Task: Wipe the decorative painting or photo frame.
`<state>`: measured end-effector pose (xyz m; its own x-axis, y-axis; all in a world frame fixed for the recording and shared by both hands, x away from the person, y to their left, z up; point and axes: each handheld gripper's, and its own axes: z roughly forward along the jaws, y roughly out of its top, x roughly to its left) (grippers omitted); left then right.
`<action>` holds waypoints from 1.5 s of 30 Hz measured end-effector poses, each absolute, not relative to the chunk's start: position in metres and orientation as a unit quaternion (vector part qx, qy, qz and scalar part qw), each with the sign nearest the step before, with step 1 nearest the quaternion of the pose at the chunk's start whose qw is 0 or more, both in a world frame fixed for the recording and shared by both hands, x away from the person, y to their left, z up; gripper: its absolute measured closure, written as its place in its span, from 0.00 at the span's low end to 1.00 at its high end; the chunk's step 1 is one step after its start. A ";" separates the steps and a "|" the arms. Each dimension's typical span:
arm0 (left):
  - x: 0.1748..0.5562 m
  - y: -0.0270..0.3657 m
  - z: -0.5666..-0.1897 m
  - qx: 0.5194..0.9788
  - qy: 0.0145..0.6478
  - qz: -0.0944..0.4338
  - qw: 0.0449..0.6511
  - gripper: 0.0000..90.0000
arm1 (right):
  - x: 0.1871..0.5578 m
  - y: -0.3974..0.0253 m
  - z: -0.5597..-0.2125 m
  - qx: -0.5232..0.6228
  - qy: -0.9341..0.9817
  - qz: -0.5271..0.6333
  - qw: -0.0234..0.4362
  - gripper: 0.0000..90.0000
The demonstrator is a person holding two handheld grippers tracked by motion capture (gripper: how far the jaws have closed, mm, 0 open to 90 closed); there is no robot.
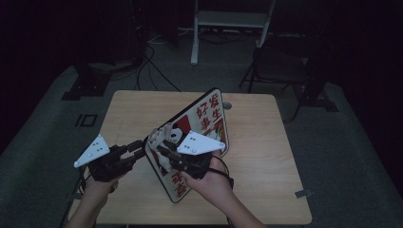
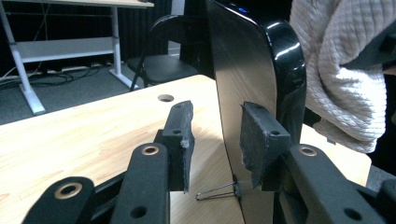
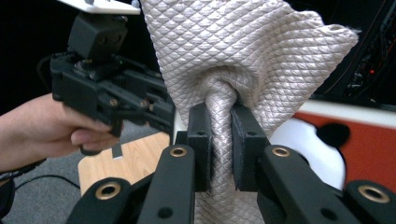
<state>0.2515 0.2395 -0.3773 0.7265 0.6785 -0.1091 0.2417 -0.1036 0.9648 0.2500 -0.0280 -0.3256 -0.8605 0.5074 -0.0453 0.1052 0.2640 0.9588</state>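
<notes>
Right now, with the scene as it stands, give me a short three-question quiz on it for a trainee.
1. True or false: the right hand-held gripper is shut on the white quilted cloth.
2. Multiple choice: the jaws of the left hand-held gripper stand A) either side of the edge of the upright black-backed sign board, B) flat on the light wooden table, C) clamped on the cloth.
3. What colour are the large characters on the board's face?
Key: 1 true; 2 A; 3 red.
</notes>
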 end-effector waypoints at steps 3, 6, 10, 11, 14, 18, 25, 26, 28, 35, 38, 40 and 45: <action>0.251 0.239 -0.377 0.721 0.317 0.184 0.588 0.72 | 0.251 -0.019 -0.322 0.202 0.780 0.563 0.184 0.89; 0.250 0.237 -0.377 0.723 0.312 0.193 0.586 0.72 | 0.255 -0.012 -0.322 0.212 0.784 0.555 0.181 0.89; 0.250 0.237 -0.376 0.726 0.311 0.187 0.584 0.71 | 0.255 -0.006 -0.325 0.213 0.785 0.553 0.182 0.88; 0.250 0.237 -0.376 0.726 0.311 0.187 0.584 0.71 | 0.255 -0.006 -0.325 0.213 0.785 0.553 0.182 0.88; 0.249 0.237 -0.376 0.728 0.309 0.184 0.584 0.71 | 0.251 -0.005 -0.328 0.212 0.783 0.554 0.187 0.88; 0.249 0.237 -0.376 0.728 0.309 0.180 0.585 0.72 | 0.245 -0.003 -0.334 0.205 0.787 0.548 0.196 0.88; 0.249 0.236 -0.376 0.730 0.307 0.182 0.583 0.72 | 0.242 -0.005 -0.345 0.204 0.795 0.539 0.190 0.89; 0.248 0.235 -0.376 0.730 0.306 0.182 0.583 0.72 | 0.241 -0.006 -0.349 0.203 0.797 0.536 0.189 0.89; 0.248 0.235 -0.376 0.730 0.305 0.183 0.583 0.72 | 0.240 -0.007 -0.353 0.204 0.798 0.535 0.187 0.89; 0.247 0.235 -0.376 0.730 0.305 0.185 0.583 0.72 | 0.238 -0.010 -0.365 0.206 0.800 0.534 0.183 0.89; 0.247 0.234 -0.376 0.729 0.304 0.187 0.584 0.72 | 0.236 -0.014 -0.379 0.210 0.805 0.527 0.172 0.89; 0.247 0.234 -0.376 0.730 0.303 0.187 0.584 0.72 | 0.235 -0.015 -0.384 0.210 0.808 0.524 0.170 0.89; 0.247 0.234 -0.376 0.729 0.303 0.187 0.584 0.72 | 0.232 -0.017 -0.392 0.212 0.812 0.517 0.168 0.89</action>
<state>0.2465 0.2340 -0.3757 0.7463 0.6605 -0.0823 0.2244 -0.1333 0.9653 0.2325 -0.0169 -0.3922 -0.8539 0.5177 -0.0534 0.1710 0.3759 0.9107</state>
